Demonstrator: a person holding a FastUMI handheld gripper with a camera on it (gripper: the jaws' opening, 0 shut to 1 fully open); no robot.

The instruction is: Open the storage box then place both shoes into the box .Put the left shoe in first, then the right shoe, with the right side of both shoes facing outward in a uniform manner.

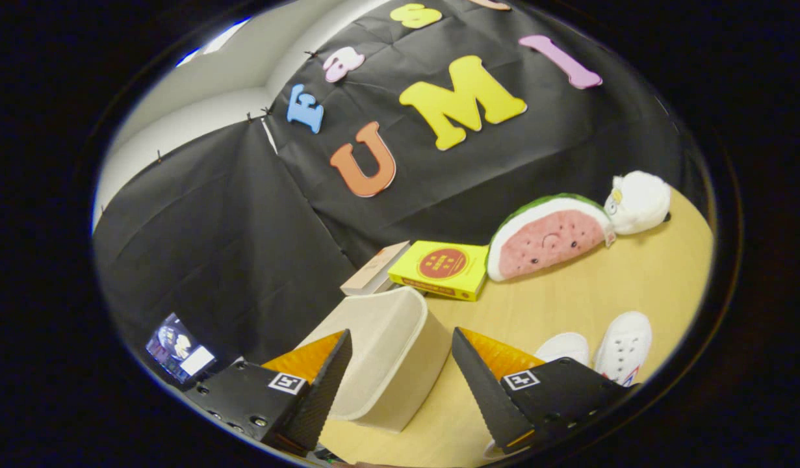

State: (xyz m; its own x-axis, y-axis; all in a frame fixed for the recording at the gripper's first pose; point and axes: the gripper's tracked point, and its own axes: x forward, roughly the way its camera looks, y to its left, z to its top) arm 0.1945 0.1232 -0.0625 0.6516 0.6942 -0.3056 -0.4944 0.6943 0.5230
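The cream storage box (387, 351) lies on the wooden table (620, 279), and its near corner reaches into the gap between my fingers. My gripper (400, 341) is open, with neither finger pressing on the box. Two white shoes sit beyond my right finger: one shoe (624, 344) shows its laced top, the other shoe (564, 346) is partly hidden behind the finger. I cannot tell whether the box's lid is open.
A yellow book (442, 268) and a pale book (374, 270) lie behind the box by the black cloth wall. A watermelon plush (549, 237) and a white plush (639, 201) stand further right. A small screen (179, 354) glows beside my left finger.
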